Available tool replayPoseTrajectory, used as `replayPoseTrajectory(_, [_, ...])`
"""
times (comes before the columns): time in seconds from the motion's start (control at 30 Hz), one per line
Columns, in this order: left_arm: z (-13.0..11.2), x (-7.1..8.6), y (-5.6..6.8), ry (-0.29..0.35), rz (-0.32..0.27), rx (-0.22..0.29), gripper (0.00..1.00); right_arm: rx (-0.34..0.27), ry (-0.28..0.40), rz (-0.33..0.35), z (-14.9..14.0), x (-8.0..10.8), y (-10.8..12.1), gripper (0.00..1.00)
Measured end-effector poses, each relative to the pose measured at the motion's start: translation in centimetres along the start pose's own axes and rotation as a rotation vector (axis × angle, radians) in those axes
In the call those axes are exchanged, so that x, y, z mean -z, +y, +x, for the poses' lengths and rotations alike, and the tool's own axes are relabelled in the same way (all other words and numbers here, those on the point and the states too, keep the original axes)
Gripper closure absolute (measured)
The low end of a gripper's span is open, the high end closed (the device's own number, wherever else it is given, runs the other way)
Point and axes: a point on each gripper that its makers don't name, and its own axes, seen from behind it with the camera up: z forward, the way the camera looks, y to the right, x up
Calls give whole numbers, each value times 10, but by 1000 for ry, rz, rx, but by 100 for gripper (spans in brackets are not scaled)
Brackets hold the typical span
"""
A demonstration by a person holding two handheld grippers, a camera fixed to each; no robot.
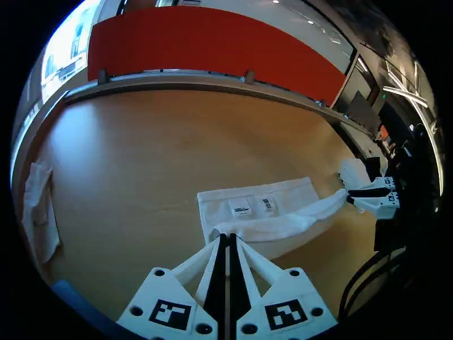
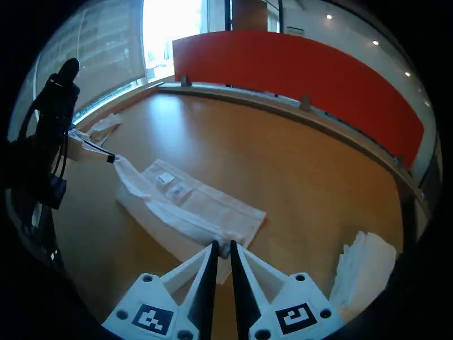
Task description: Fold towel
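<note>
1. Lying across the wooden table [image 1: 141, 153], the white towel [image 1: 294, 195] has its near long edge lifted.
2. Left tool [image 1: 228, 239] and right tool [image 2: 222, 246] each pinch one end of that edge.
3. A red partition [image 1: 215, 45] backs the table.

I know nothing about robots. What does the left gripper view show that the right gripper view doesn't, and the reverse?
Left gripper view: dark office desks with screens at far right. Right gripper view: a thick pile of white cloths close by; a white shape in the left gripper view may be it. Both: the wooden table, the red divider, and the towel, its raised edge pinched by the left gripper and right gripper, jaws shut.
</note>
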Motion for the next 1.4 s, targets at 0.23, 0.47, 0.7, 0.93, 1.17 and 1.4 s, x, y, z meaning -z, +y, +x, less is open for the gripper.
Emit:
replayPoseTrajectory(0.23, [-5,-27,-7,-14,5,11,96,-45,-25,-14,-9,-26,12,84])
replayPoseTrajectory(0.47, [-2,-51,-17,-14,23,44,95,-89,-40,-36,-13,-47,23,83])
replayPoseTrajectory(0.7, [1,-61,-23,-22,47,46,72,-88,-43,-53,-11,-56,27,68])
replayPoseTrajectory(0.93, [3,-58,-27,-17,64,20,17,-83,-28,-69,-6,-54,30,26])
replayPoseTrajectory(1.17, [1,-54,-30,-20,86,-13,6,-87,-23,-71,-7,-49,31,12])
replayPoseTrajectory(1.4, [-4,-44,-35,-16,111,-9,6,-87,-18,-72,-9,-41,29,12])
